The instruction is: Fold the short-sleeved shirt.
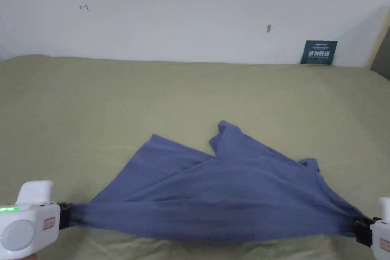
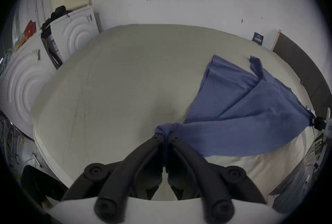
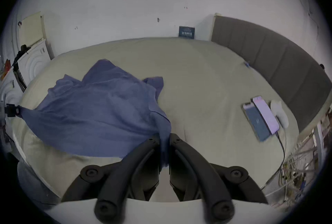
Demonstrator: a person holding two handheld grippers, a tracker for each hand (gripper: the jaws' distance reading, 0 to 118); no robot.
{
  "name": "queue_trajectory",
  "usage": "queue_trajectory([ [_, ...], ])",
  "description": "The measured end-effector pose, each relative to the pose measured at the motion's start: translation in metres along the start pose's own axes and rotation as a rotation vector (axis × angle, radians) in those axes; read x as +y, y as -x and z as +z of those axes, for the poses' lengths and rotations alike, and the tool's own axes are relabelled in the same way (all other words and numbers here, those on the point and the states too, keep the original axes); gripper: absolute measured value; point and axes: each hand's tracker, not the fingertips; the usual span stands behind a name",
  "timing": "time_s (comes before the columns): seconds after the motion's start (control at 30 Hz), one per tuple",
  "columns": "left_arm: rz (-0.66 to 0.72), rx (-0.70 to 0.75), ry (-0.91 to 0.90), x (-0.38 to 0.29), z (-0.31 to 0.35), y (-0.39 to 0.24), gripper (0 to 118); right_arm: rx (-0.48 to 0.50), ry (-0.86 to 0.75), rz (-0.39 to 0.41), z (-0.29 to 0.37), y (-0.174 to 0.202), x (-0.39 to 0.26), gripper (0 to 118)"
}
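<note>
A crumpled blue cotton short-sleeved shirt (image 1: 228, 192) is stretched between the two claws above the near edge of the bed (image 1: 114, 97) with its pale green sheet, its far part trailing on the sheet. The left claw (image 2: 166, 135) has both jaws pinched on one bunched corner of the shirt; the right claw (image 3: 164, 138) is clamped on the opposite corner. Well to the right of the shirt lie two flat phones (image 3: 260, 118) on the bed.
</note>
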Motion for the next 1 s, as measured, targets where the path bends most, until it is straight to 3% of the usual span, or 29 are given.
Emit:
queue_trajectory([
  [0.2,0.007,0.009,0.031,-0.005,-0.014,0.003,3,-0.024,0.095,0.003,-0.03,0.003,-0.004,9],
  [0.23,0.016,0.003,0.041,-0.004,-0.014,0.004,4,-0.036,0.091,0.013,-0.031,0.006,-0.006,12],
  [0.27,0.035,-0.009,0.043,-0.006,-0.012,0.004,12,-0.041,0.086,0.029,-0.029,0.007,-0.008,21],
  [0.3,0.047,-0.022,0.043,-0.006,-0.011,0.006,37,-0.046,0.088,0.028,-0.029,0.006,-0.009,44],
  [0.33,0.052,-0.027,0.045,-0.006,-0.01,0.008,92,-0.054,0.095,0.022,-0.027,0.007,-0.008,97],
  [0.37,0.059,-0.034,0.048,-0.007,-0.01,0.011,118,-0.058,0.1,0.015,-0.027,0.007,-0.008,118],
  [0.4,0.065,-0.012,0.043,-0.01,-0.008,0.012,117,-0.059,0.094,0.003,-0.022,0.011,-0.009,112],
  [0.43,0.068,0.016,-0.031,-0.011,0.001,0.016,111,-0.053,-0.036,-0.02,-0.011,0.014,-0.003,106],
  [0.5,0.057,0.03,-0.021,-0.012,0.009,0.024,109,-0.029,0.024,0.045,-0.005,0.03,0.008,107],
  [0.53,0.073,0.035,-0.022,-0.015,0.015,0.022,101,0.0,0.01,0.069,0.0,0.042,0.012,90],
  [0.57,0.101,0.021,-0.021,-0.018,0.02,0.026,83,0.02,0.012,0.081,0.01,0.053,0.0,59],
  [0.6,0.128,0.004,-0.039,-0.023,0.026,0.029,50,0.06,-0.011,0.092,0.017,0.065,-0.001,17],
  [0.63,0.133,0.008,-0.049,-0.029,0.031,0.032,0,0.077,-0.058,0.093,0.023,0.077,-0.005,0],
  [0.73,0.147,-0.001,-0.021,-0.046,0.028,0.041,0,0.167,-0.062,0.088,0.034,0.122,-0.012,0],
  [0.8,0.155,-0.022,0.012,-0.054,0.005,0.056,0,0.181,-0.058,0.138,0.036,0.148,-0.015,0],
  [0.87,0.152,-0.012,0.016,-0.053,-0.004,0.065,0,0.199,-0.071,0.189,0.03,0.161,-0.03,0],
  [1.0,0.148,-0.042,0.032,-0.033,-0.016,0.067,0,0.234,-0.081,0.165,0.028,0.18,-0.029,0],
])
